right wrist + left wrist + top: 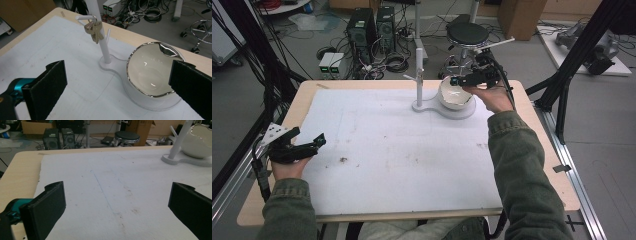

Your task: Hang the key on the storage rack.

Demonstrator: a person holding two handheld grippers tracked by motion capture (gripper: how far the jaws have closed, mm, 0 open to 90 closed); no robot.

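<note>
Hovering over the far right of the table (537, 150), your right gripper (463, 80) is sitting just above the white bowl (147, 72), its jaws spread wide and gripping nothing. The bowl is resting in the round end of a white stand base (112, 67); beside it, a bunch of keys (93, 30) is hanging from a peg on the stand's upright post (419, 70). Your left gripper (309, 146) is idling near the table's left edge over the white mat (112, 185), jaws likewise wide apart and holding nothing, well apart from the stand.
</note>
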